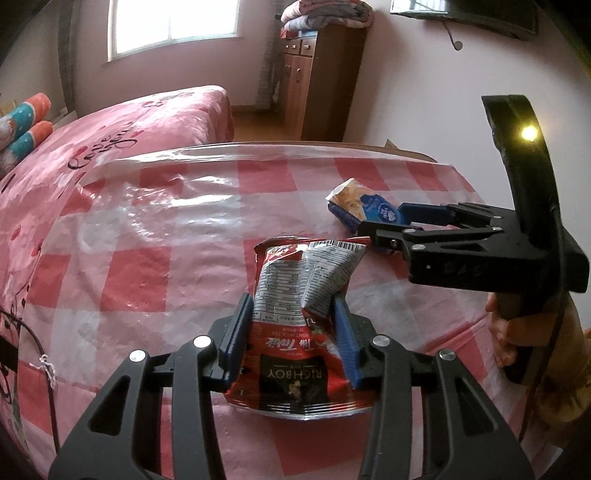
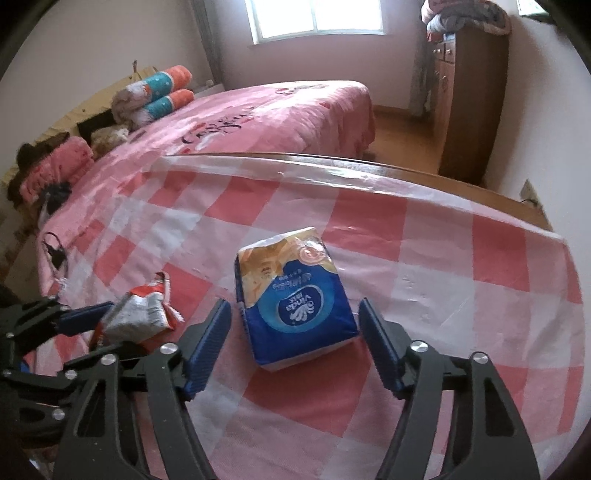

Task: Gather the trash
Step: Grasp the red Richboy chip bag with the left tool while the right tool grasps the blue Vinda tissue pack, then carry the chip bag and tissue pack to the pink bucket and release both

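Soft window (image 2: 316,16) daylight, fisheye-warped edges

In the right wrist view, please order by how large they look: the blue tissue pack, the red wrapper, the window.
1. blue tissue pack, though it lies nearest the camera.
2. window, cut by the frame edge.
3. red wrapper, partly hidden by the left claw.

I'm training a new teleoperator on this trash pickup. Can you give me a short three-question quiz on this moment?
1. True or false: the left gripper is shut on the crumpled red and silver foil snack bag.
2. The right gripper straddles which item? A) blue and white plastic tissue pack B) a glass bottle C) a metal can
3. Fill in: both items lie on a pink and white ______ plastic tablecloth.

Key: 1 true; 2 A; 3 checked.
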Available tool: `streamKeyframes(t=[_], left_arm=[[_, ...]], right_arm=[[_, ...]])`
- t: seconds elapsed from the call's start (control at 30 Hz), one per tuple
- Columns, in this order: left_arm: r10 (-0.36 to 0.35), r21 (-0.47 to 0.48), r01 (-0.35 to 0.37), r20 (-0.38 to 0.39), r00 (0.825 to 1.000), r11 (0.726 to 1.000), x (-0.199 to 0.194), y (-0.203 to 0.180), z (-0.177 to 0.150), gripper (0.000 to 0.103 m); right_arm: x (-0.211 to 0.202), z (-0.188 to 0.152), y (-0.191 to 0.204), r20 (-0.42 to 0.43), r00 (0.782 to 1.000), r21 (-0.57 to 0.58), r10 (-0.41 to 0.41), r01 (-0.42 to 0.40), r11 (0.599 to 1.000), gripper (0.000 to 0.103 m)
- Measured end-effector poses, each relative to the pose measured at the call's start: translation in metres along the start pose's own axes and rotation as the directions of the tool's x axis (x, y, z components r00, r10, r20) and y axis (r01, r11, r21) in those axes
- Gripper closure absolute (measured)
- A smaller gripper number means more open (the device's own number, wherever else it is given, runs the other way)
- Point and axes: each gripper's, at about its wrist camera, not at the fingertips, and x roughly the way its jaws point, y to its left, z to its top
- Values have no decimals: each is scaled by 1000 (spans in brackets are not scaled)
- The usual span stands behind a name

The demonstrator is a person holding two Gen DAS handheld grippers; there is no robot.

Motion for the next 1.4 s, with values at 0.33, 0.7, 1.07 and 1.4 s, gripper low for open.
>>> streamKeyframes(t=[0.33, 0.7, 1.07, 1.4], left_arm=[[5, -12, -5, 5, 1000, 1000, -13, 4, -7, 59], [-3, -47, 2, -1, 1000, 999, -25, 10, -23, 59], [4, -63, -5, -12, 1000, 998, -42, 13, -47, 59], [21, -44, -22, -12, 1000, 999, -64, 12, -65, 59]], right_arm=[[-7, -9, 8, 3, 998, -34, -61, 61, 998, 55], [-30, -35, 15, 25, 998, 6, -50, 50, 999, 65], [-62, -63, 23, 52, 998, 80, -27, 23, 997, 66], [-90, -86, 51, 77, 997, 112, 16, -25, 993, 66]])
